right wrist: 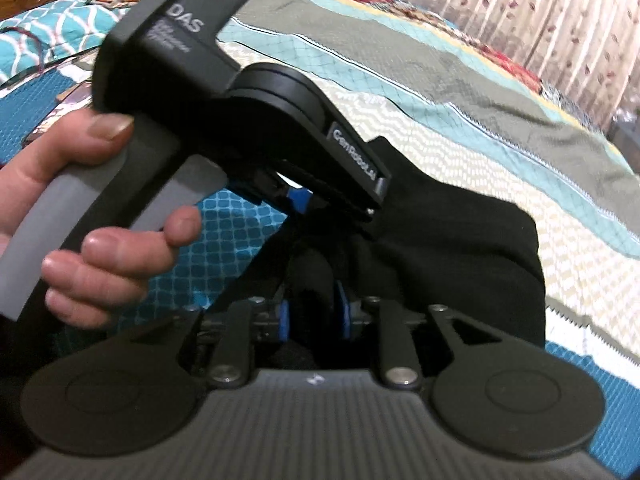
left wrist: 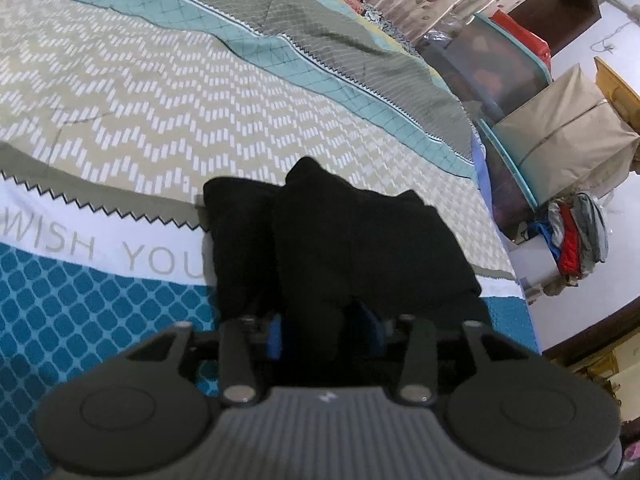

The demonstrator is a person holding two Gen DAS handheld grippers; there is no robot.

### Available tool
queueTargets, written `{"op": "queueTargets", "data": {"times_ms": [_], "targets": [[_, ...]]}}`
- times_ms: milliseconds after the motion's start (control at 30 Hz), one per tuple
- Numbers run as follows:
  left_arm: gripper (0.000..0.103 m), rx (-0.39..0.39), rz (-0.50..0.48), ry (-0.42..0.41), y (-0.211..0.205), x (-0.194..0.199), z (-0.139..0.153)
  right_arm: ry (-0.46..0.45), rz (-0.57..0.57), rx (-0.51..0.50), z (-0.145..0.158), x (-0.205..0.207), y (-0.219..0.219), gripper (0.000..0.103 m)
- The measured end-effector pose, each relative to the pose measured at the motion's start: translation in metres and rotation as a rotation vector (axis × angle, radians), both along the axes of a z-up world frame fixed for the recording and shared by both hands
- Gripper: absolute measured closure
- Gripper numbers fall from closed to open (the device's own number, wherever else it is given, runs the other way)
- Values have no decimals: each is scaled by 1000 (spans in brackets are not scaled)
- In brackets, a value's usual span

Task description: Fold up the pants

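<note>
The black pants (left wrist: 344, 240) lie bunched in a folded bundle on the patterned bedspread (left wrist: 160, 100). My left gripper (left wrist: 320, 332) is shut on a fold of the pants, black cloth between its blue pads. In the right wrist view the pants (right wrist: 460, 248) spread to the right over the bed. My right gripper (right wrist: 314, 312) is shut on a roll of the same cloth. The left gripper (right wrist: 320, 204), held by a hand (right wrist: 100, 240), sits just above and left of the right one, its fingertips buried in the cloth.
The bed's right edge (left wrist: 504, 240) drops to a floor with storage bins (left wrist: 500, 76), a tan covered box (left wrist: 560, 132) and a pile of coloured clothes (left wrist: 576, 236). A curtain (right wrist: 520, 12) hangs behind the bed. Pillows (right wrist: 60, 32) lie at the far left.
</note>
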State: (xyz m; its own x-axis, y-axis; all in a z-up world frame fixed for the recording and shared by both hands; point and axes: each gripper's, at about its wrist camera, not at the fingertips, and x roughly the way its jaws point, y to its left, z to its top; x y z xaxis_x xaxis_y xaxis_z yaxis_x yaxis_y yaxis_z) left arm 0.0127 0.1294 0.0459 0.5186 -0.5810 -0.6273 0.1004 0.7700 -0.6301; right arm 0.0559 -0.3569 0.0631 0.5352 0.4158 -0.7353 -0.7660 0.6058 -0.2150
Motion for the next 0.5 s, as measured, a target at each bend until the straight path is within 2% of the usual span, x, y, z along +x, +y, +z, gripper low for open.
{"op": "queueTargets", "data": {"times_ms": [33, 100, 167, 333, 500], "targets": [[49, -18, 2, -5, 4, -1, 2, 10, 5, 16, 3, 1, -2, 62], [27, -71, 27, -13, 15, -2, 5, 37, 7, 60, 9, 3, -8, 55], [16, -92, 72, -23, 24, -1, 9, 26, 7, 74, 13, -1, -11, 55], [20, -72, 102, -4, 30, 11, 12, 19, 11, 83, 10, -3, -15, 55], [23, 3, 58, -3, 3, 22, 16, 12, 27, 82, 7, -6, -13, 57]]}}
